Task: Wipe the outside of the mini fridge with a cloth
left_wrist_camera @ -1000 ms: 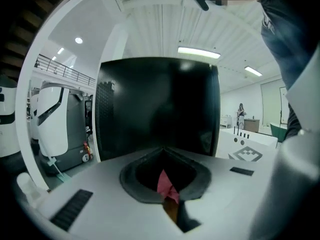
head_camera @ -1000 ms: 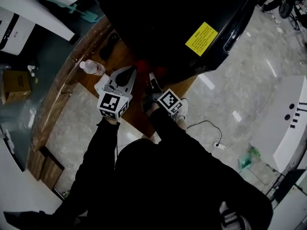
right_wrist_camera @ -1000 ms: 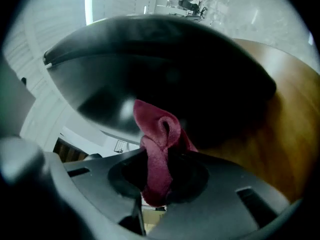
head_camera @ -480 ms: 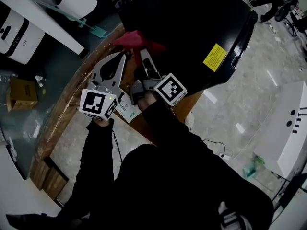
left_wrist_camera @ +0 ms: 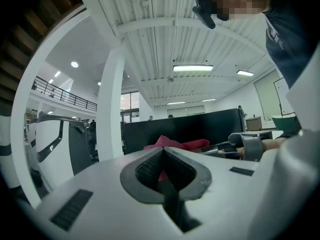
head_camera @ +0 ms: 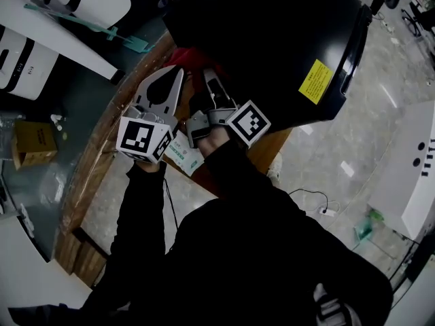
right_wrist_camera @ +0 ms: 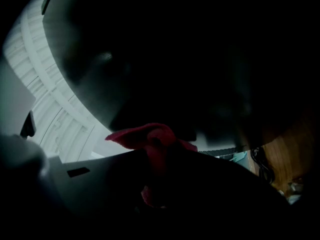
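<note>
The black mini fridge (head_camera: 272, 39) stands on a wooden table (head_camera: 102, 134), with a yellow sticker (head_camera: 316, 81) on its side. My right gripper (head_camera: 207, 77) is shut on a red cloth (head_camera: 192, 56) and holds it against the fridge's lower left side. In the right gripper view the cloth (right_wrist_camera: 150, 136) sticks out of the right gripper (right_wrist_camera: 152, 156), and the dark fridge (right_wrist_camera: 175, 59) fills the frame. My left gripper (head_camera: 177, 73) hovers just left of it, shut and empty. The left gripper view shows its closed tips (left_wrist_camera: 162, 151), the cloth (left_wrist_camera: 175, 144) and the fridge (left_wrist_camera: 200, 126) beyond.
A white and green packet (head_camera: 182, 156) lies on the table below the grippers. White machines (head_camera: 41, 39) and a teal-handled tool (head_camera: 102, 27) are at the left. A cardboard box (head_camera: 30, 141) and a power cable (head_camera: 309, 199) lie on the floor.
Both grippers rose from low over the table up to the fridge's side. The red cloth, held by the right gripper, came up with them and now sits against the fridge.
</note>
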{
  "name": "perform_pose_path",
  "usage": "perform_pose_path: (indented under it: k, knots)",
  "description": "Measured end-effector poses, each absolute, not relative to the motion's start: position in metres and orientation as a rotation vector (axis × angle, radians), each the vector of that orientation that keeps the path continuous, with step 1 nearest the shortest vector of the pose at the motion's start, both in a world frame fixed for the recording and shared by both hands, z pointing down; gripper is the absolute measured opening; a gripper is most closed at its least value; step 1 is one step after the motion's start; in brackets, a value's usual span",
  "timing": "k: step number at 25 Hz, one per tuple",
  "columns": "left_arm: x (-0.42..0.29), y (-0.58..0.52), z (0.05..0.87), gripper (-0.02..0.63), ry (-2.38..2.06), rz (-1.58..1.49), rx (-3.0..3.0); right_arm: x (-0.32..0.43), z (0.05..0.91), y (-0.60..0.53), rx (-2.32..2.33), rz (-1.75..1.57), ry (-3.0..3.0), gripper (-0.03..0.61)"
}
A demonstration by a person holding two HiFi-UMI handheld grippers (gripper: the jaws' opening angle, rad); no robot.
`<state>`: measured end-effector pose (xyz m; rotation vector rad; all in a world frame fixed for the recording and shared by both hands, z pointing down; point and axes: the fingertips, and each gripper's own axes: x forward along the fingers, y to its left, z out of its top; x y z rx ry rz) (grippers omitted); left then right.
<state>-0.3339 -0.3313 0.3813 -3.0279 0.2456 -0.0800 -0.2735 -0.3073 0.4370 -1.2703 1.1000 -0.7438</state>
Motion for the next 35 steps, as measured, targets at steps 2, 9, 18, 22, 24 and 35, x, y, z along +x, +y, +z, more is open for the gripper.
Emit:
perform_pose_path:
  k: [2, 9, 18, 22, 24, 35]
  knots:
    - [-0.330, -0.332, 0.397, 0.006, 0.227, -0.107, -3.036, -0.273, 0.452, -0.308, -1.291, -0.753, 1.094, 0.072]
    - [-0.314, -0.333, 0.466, 0.006, 0.215, -0.254, -3.051, -0.269, 0.516, -0.305, -1.326, -0.833, 1.013, 0.072]
    - [-0.300, -0.347, 0.593, 0.006, 0.220, -0.555, -3.135, -0.264, 0.647, -0.303, -1.429, -0.988, 0.852, 0.072]
    - [-0.292, -0.343, 0.644, 0.006, 0.208, -0.703, -3.158, -0.261, 0.705, -0.290, -1.483, -1.057, 0.771, 0.072]
    - [-0.287, -0.340, 0.666, 0.006, 0.187, -0.773, -3.142, -0.259, 0.725, -0.286, -1.512, -1.073, 0.758, 0.072]
    - [-0.279, -0.331, 0.713, 0.006, 0.138, -0.970, -3.134, -0.256, 0.813, -0.266, -1.663, -1.195, 0.668, 0.071]
